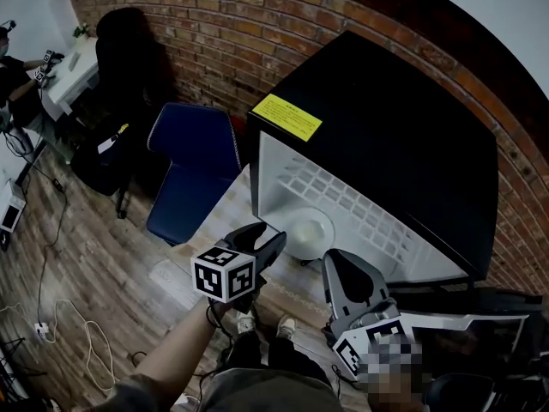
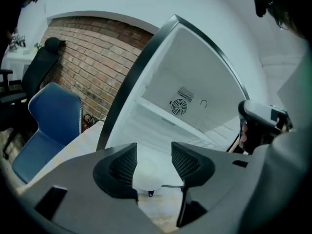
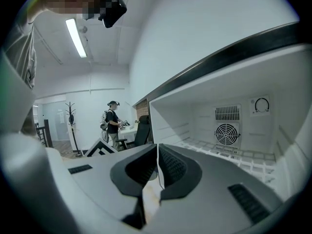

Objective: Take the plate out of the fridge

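Plate (image 1: 307,233), small, round and white with a shallow raised rim, lying flat on the white wire shelf (image 1: 364,209) at the very front of the open fridge (image 1: 386,127). I judge it stiff, light, smooth enough to slip and breakable if dropped, so I would take it by the near rim, one pad over and one under, and draw it out level. In the left gripper view the plate (image 2: 146,173) shows in the gap of the left claw (image 2: 153,161), whose jaws stand wide apart with no pad on it; in the head view that claw (image 1: 264,240) is just beside the plate's left edge. The right claw (image 3: 157,165) has its jaws together on nothing and hangs near the fridge mouth (image 1: 343,269). The fridge stands on a pale surface (image 1: 225,197).
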A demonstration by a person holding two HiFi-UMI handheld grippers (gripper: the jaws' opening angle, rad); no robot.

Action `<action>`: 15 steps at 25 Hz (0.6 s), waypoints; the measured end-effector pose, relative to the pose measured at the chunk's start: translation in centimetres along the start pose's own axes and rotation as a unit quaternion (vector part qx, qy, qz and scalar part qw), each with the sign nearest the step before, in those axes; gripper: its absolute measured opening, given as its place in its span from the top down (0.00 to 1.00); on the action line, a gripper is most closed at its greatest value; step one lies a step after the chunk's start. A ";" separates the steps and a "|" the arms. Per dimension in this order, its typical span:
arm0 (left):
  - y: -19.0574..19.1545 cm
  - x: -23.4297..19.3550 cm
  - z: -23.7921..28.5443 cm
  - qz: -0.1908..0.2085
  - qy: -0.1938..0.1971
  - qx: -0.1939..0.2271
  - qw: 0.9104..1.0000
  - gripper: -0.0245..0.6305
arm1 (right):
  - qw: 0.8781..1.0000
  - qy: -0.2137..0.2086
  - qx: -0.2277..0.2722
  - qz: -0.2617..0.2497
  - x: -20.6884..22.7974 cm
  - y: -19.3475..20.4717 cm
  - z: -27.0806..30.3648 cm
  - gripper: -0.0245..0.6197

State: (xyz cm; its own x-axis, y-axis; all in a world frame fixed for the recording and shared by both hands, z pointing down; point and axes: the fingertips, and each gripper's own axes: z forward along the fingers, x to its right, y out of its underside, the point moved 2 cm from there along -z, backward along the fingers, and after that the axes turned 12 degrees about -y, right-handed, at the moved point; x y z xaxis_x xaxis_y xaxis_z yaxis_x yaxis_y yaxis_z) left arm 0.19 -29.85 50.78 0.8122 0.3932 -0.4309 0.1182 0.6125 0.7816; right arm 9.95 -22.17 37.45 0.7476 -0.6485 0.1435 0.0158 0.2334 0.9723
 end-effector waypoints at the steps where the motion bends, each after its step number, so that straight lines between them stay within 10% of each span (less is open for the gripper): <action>1: 0.4 -0.5 0.5 -0.015 0.001 -0.003 1.000 0.64 | 1.000 -0.002 -0.004 0.000 0.0 0.3 0.2 0.91; 15: 8.1 -5.0 6.5 -0.158 -0.001 -0.071 0.985 0.64 | 0.998 -0.016 -0.064 0.003 0.1 4.5 2.0 0.91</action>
State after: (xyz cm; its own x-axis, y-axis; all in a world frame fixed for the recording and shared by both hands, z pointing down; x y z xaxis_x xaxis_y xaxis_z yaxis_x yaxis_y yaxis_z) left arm 0.80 -31.33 62.17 0.7488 0.1657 -0.6418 0.2842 0.7944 0.5368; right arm 8.73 -22.63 42.24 0.7259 -0.6695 0.1580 0.0969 0.3270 0.9401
